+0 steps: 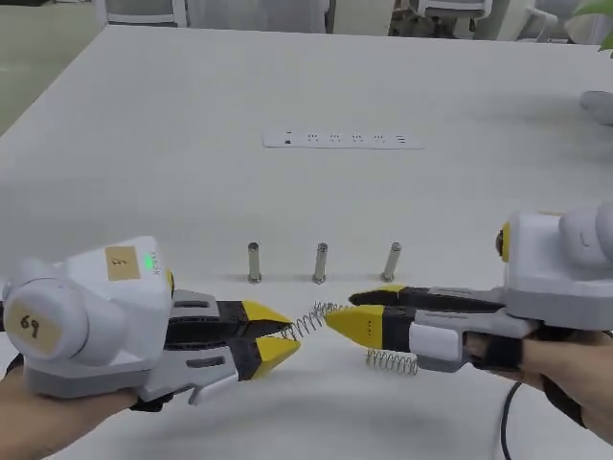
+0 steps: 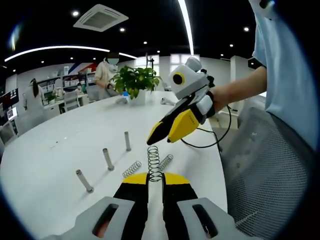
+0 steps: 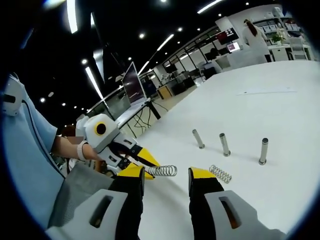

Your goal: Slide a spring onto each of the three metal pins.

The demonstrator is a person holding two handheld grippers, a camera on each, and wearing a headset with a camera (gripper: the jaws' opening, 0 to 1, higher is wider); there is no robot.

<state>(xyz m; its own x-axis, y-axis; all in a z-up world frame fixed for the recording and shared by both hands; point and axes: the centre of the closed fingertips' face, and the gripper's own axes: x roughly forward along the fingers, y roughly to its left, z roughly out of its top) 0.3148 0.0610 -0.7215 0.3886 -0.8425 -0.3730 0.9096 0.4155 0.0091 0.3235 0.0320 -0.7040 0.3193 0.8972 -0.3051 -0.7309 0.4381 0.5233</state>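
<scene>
Left gripper [image 1: 285, 337] clamps a spring [image 1: 308, 322] by its end; right gripper [image 3: 166, 172] jaws stand parted, empty; second spring [image 1: 391, 361] lies on table [image 1: 287, 77].

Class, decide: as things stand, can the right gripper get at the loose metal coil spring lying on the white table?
Probably yes. The right gripper has open jaws, and the loose metal coil spring lies bare on the white table just beside its tips, nothing between.

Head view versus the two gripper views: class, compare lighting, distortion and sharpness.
Head view: even, soft light, straight edges, faint shadows at the pins. Left gripper view: fisheye bends the ceiling light strip; the held spring is sharp. Right gripper view: same curving, dark ceiling, bright table.
</scene>
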